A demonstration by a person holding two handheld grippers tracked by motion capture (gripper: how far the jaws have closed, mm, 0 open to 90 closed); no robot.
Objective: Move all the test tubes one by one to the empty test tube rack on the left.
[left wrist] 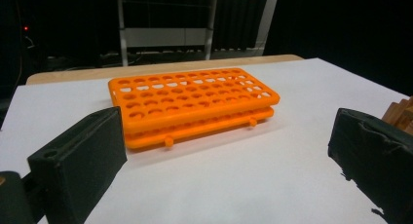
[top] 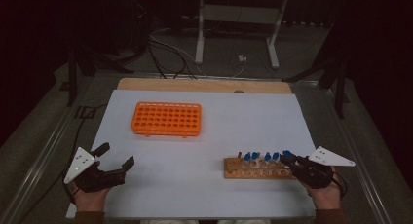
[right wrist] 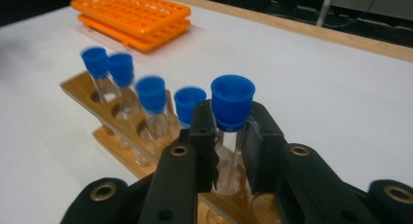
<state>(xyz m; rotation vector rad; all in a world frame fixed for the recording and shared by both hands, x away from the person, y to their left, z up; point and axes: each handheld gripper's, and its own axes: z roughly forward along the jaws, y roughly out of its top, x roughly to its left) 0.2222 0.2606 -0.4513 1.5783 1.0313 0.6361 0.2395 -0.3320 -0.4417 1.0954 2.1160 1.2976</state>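
An orange tube rack (top: 166,119) (left wrist: 192,104) (right wrist: 131,17) with empty holes lies on the white sheet at the back left. Near the front right stands a wooden rack (top: 258,169) (right wrist: 112,121) holding several clear tubes with blue caps (top: 265,157). At its right end my right gripper (top: 288,158) (right wrist: 233,121) is shut on one upright blue-capped tube (right wrist: 233,101), the pads pressing on the glass just under the cap. My left gripper (top: 117,156) (left wrist: 224,156) rests open at the front left, with nothing between its jaws, pointing toward the orange rack.
A white sheet (top: 219,136) covers the table, whose wooden far edge (top: 204,84) shows beyond it. Cables (top: 170,53) and a white frame's legs (top: 199,34) lie on the floor behind. A corner of the wooden rack (left wrist: 399,114) shows at the right of the left gripper view.
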